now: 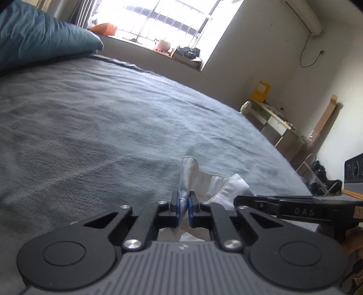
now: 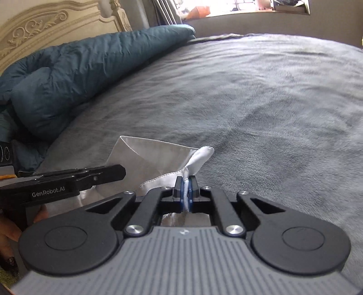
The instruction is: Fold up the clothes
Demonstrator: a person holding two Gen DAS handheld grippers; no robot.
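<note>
The left gripper (image 1: 183, 205) is clamped on a bunched edge of a white garment (image 1: 223, 185), the cloth pinched between its blue pads (image 1: 179, 204) and rising in a narrow peak just past the fingertips before spreading to the right over the grey blanket (image 1: 102, 127). In the right wrist view the right gripper (image 2: 186, 192) is likewise closed on the same white garment (image 2: 149, 158), a thin roll of fabric squeezed between its pads (image 2: 191, 192), with a small flap standing up beyond the tips and the rest of the cloth fanning out to the left of the fingers. Each gripper appears in the other's view as a black bar lying just beside the cloth (one marked with pale lettering on its side), so the two sit close together with the garment stretched between them. More white fabric shows beneath each gripper, through the gap behind the fingers. The garment lies at the near edge of the bed, with the broad stretch of blanket beyond it bare. A teal duvet (image 2: 74, 74) is heaped near the carved headboard (image 2: 45, 25), well apart from the garment, and a bright window (image 1: 172, 20) stands at the far side of the bed.
</note>
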